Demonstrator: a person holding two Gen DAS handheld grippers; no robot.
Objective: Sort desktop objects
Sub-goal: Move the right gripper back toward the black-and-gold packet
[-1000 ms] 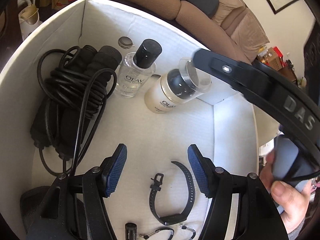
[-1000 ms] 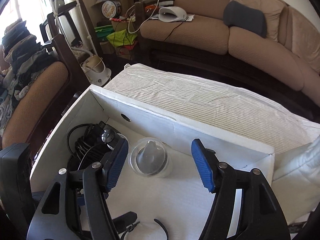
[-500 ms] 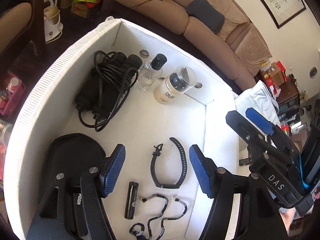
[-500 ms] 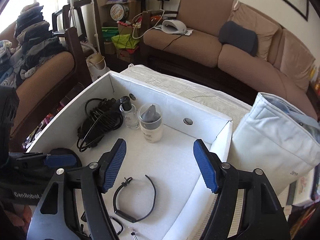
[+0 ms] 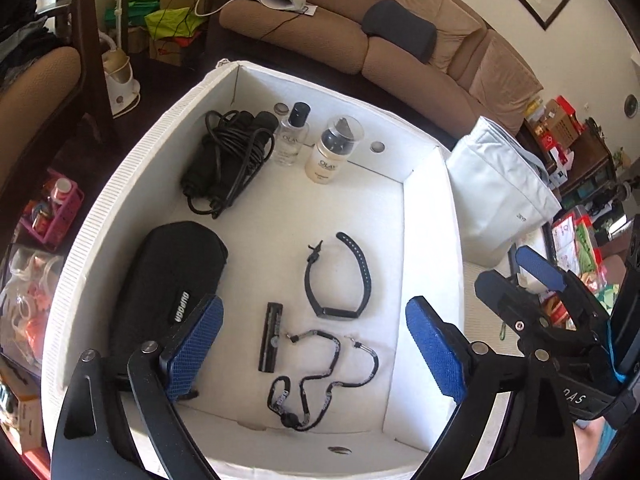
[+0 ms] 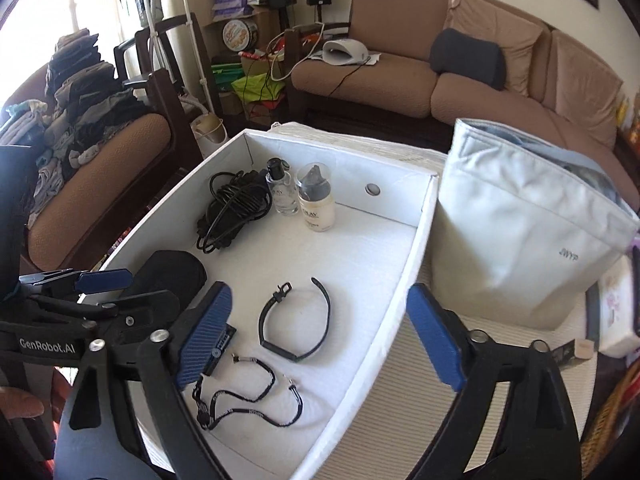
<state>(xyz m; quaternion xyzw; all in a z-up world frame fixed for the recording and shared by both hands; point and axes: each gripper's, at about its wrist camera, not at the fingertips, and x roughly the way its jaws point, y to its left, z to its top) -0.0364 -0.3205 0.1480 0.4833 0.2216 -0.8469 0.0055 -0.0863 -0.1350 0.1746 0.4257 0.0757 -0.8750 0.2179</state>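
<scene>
A brown sofa (image 6: pixel 472 80) runs along the far wall. On it lie a dark cushion (image 6: pixel 468 56) and a white device (image 6: pixel 346 52); left of it stands a chair heaped with clothes (image 6: pixel 76 120).

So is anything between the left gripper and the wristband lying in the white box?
Nothing visible. The left gripper, jaws opening and empty, hangs over the open-topped box; the wristband lies bare on the floor. A black stick and lanyard lie nearer the gripper, beside the band, not over it.
</scene>
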